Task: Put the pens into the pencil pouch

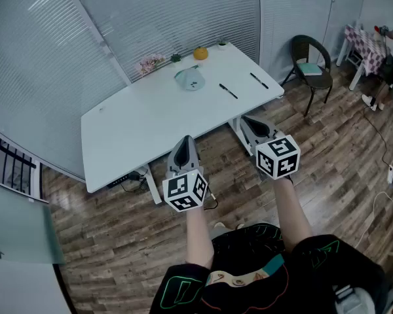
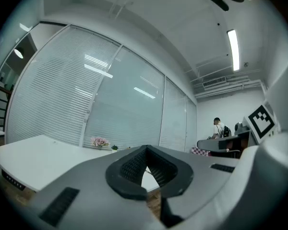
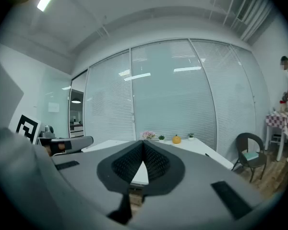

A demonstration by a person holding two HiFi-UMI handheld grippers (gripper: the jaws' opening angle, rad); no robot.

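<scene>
Two black pens lie on the white table [image 1: 137, 123] in the head view, one [image 1: 228, 91] near its middle right and the other [image 1: 259, 80] close to the right edge. The pale grey-green pouch [image 1: 190, 79] rests further back, left of the pens. My left gripper [image 1: 185, 142] and my right gripper [image 1: 251, 124] hover over the wooden floor in front of the table, well short of the pens. Both are shut with the tips touching and nothing between them. Each gripper view looks level across the table top [image 3: 194, 146].
A pink flower bunch [image 1: 150, 63], a small green plant [image 1: 175, 58] and an orange pumpkin [image 1: 200, 53] line the table's far edge by the blinds. A dark chair [image 1: 311, 65] stands at the right. A checked-cloth table [image 1: 365, 44] is in the far right corner, and a person [image 2: 220, 127] stands beyond.
</scene>
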